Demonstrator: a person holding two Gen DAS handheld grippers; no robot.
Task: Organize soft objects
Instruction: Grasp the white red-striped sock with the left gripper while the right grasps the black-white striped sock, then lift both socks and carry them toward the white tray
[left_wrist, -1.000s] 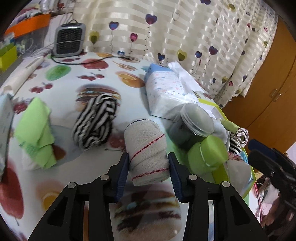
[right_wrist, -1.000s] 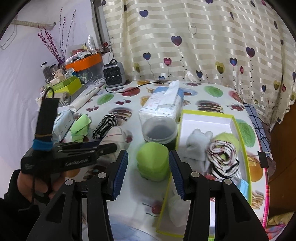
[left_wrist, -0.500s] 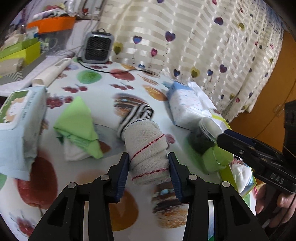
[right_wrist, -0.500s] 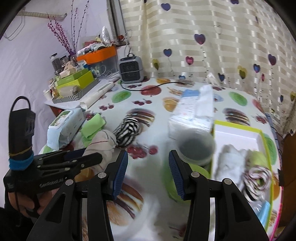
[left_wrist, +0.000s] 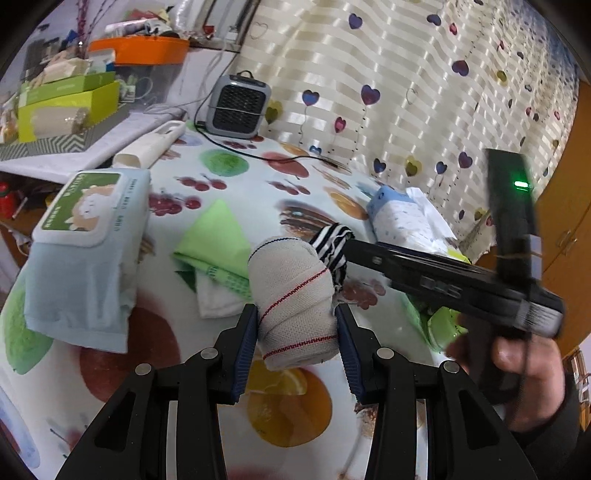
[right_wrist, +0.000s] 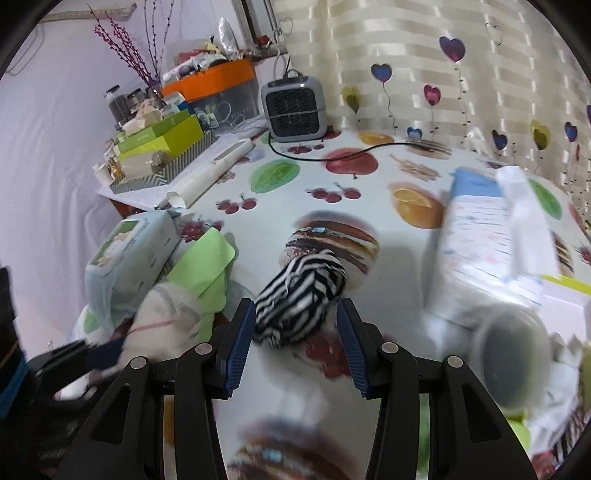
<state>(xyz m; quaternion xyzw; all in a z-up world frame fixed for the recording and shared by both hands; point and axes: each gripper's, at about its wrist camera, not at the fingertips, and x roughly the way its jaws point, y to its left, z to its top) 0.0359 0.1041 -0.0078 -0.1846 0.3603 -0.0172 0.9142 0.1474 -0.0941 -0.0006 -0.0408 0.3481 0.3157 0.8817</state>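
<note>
My left gripper (left_wrist: 297, 347) is shut on a beige rolled sock with red stripes (left_wrist: 295, 299) and holds it above the fruit-print table (left_wrist: 236, 177). The sock also shows blurred in the right wrist view (right_wrist: 166, 310). My right gripper (right_wrist: 295, 336) is open, its jaws on either side of a black-and-white striped roll (right_wrist: 299, 295) that lies on the table. The striped roll peeks out behind the sock in the left wrist view (left_wrist: 332, 243). A folded green cloth (left_wrist: 218, 240) lies to the left of it.
A blue wet-wipes pack (left_wrist: 85, 251) lies at left. A tissue pack (right_wrist: 487, 232), a grey jar (right_wrist: 513, 358) and a yellow-green box edge (right_wrist: 565, 278) sit at right. A small grey heater (right_wrist: 295, 107) with a cable stands at the back.
My right gripper swung left from the green lump and jar and now brackets the striped roll. My left gripper carried the beige sock left and back, away from the box.
</note>
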